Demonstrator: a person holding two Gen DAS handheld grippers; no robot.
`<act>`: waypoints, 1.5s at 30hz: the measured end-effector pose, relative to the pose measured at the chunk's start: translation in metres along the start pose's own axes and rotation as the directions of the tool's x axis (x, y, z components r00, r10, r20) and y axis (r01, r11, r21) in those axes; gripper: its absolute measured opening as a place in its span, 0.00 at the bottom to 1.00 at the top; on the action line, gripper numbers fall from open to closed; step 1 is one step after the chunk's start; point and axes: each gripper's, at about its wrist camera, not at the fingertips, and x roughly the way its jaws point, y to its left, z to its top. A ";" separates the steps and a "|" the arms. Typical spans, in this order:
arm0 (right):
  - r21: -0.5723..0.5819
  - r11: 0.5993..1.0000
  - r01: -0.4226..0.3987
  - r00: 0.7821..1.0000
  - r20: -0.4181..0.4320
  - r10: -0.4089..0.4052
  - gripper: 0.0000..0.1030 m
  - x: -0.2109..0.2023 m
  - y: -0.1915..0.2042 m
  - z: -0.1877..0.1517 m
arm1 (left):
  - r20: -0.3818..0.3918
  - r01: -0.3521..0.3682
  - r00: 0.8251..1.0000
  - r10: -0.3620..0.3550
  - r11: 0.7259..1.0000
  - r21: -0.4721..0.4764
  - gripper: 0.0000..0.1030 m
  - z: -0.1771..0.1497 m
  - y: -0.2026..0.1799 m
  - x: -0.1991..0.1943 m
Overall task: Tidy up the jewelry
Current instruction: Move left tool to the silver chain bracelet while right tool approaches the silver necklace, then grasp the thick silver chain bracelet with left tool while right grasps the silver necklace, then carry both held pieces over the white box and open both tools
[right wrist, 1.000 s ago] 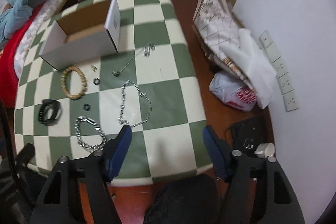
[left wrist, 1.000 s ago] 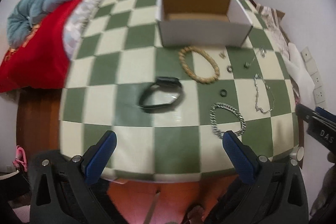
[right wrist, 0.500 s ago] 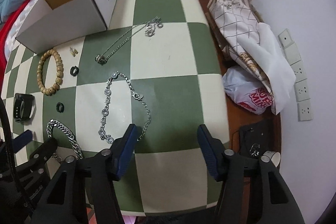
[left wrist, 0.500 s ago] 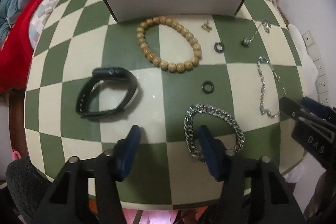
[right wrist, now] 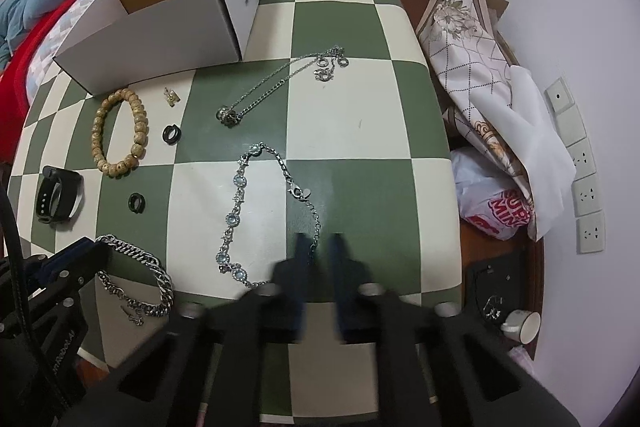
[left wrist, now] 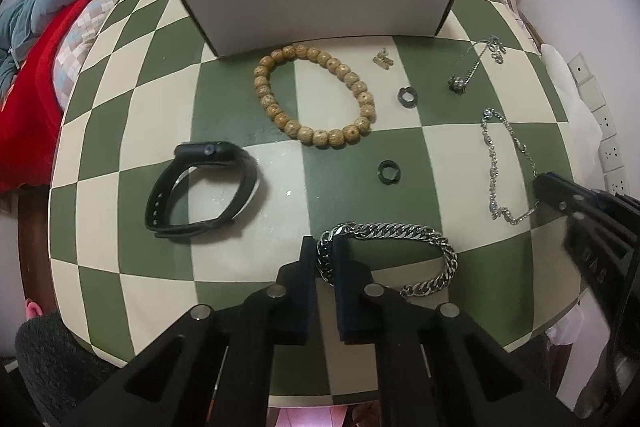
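The left gripper (left wrist: pixel 325 259) jaws are clamped on the chain (left wrist: pixel 404 231) at 6 o'clock on the bench (left wrist: pixel 224 267). The right gripper (right wrist: pixel 318 251) jaws just closed on the necklace (right wrist: pixel 236 205). The bag (right wrist: pixel 500 211) at 3 o'clock shows red letters, "MIN".

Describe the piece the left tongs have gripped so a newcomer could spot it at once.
Start at the white box on the checkered table; come down past the wooden bead bracelet. At the near edge lies the heavy silver curb-link bracelet, pinched in the left tongs. Its thick flat links distinguish it from the thin gemstone chain beside it.
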 end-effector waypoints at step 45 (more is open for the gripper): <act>0.086 0.961 -0.261 0.959 0.136 0.249 0.11 -0.066 -0.005 -0.005 | 0.088 0.033 0.996 -0.027 0.997 -0.064 0.05 0.006 0.036 -0.055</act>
